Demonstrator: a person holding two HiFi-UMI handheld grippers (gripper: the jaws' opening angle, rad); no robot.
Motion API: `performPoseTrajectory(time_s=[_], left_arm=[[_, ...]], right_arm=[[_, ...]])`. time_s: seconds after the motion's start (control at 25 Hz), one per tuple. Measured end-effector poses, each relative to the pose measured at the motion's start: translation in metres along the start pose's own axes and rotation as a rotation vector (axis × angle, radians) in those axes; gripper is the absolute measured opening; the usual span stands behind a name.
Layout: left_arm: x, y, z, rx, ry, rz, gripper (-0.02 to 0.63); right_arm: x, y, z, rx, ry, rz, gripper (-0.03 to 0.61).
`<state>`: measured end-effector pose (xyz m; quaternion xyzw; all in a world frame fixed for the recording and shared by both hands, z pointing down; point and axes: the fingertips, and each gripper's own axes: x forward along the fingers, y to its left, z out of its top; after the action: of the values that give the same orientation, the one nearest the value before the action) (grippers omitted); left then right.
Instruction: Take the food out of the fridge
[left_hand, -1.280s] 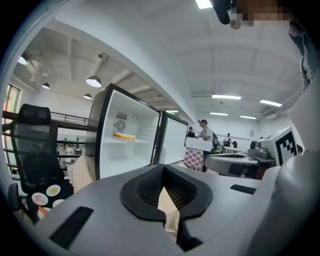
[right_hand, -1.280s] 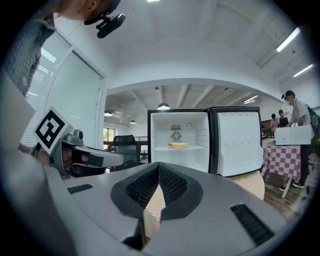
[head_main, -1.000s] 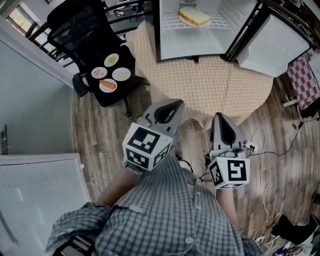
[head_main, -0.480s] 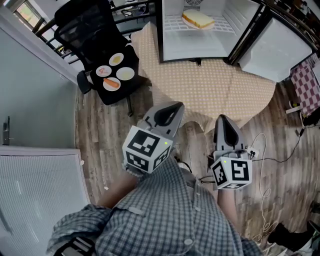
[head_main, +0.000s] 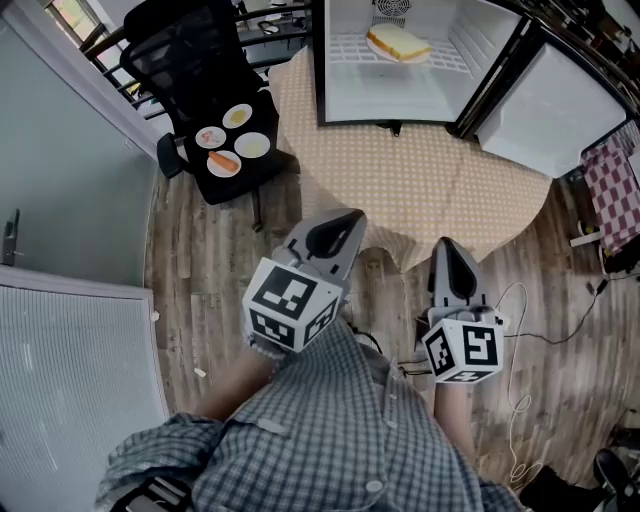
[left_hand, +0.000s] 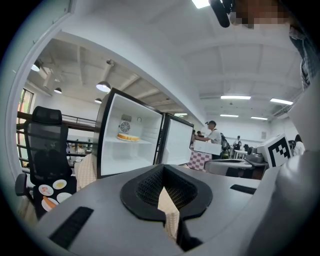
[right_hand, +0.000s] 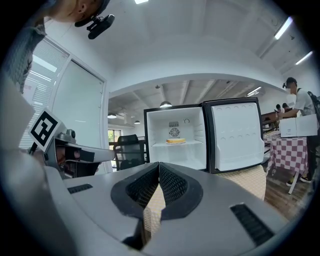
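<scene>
Sandwich (head_main: 398, 42) sits in open fridge (head_main: 385, 98); left claw (head_main: 354, 214) and right claw (head_main: 443, 243) both clenched empty.

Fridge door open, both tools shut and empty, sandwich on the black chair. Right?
No. The sandwich sits on the shelf inside the fridge, as the head view shows. Rest holds: door open, left tool and right tool shut and empty.

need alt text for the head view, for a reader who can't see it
Seen from above, a person in a checked shirt holds the left gripper and right gripper, both shut and empty, short of a cloth-covered table. On it stands an open fridge with food on its shelf. At left, an office chair carries four small plates.
</scene>
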<state>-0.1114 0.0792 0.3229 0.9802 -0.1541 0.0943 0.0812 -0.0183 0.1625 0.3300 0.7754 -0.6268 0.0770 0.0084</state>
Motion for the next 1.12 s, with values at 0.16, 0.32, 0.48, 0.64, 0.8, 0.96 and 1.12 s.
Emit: performPoseTrajectory(time_s=[0.16, 0.32, 0.48, 0.64, 0.8, 0.96, 1.12], left_arm=[[0.004, -0.009, -0.005, -0.005, 0.003, 0.000, 0.005], [0.006, -0.010, -0.006, -0.009, 0.005, 0.006, 0.005], [0.015, -0.005, -0.006, -0.008, 0.012, 0.011, 0.005], [0.033, 0.002, -0.002, -0.004, 0.011, -0.001, 0.005], [0.062, 0.009, 0.008, -0.008, 0.002, -0.015, 0.005], [0.088, 0.015, 0.020, -0.009, -0.004, -0.030, 0.005], [0.111, 0.025, 0.031, -0.013, -0.002, -0.035, 0.005]], right_arm=[[-0.002, -0.008, -0.004, -0.008, 0.007, 0.013, 0.010], [-0.001, -0.014, -0.009, 0.005, 0.009, 0.013, 0.011], [0.005, -0.018, -0.012, 0.012, 0.015, 0.014, 0.011], [0.017, -0.028, -0.011, 0.011, 0.022, 0.007, 0.011], [0.034, -0.046, -0.007, 0.006, 0.030, -0.004, 0.011], [0.054, -0.063, 0.005, -0.002, 0.023, -0.011, 0.011], [0.075, -0.074, 0.017, -0.009, 0.019, -0.005, 0.011]])
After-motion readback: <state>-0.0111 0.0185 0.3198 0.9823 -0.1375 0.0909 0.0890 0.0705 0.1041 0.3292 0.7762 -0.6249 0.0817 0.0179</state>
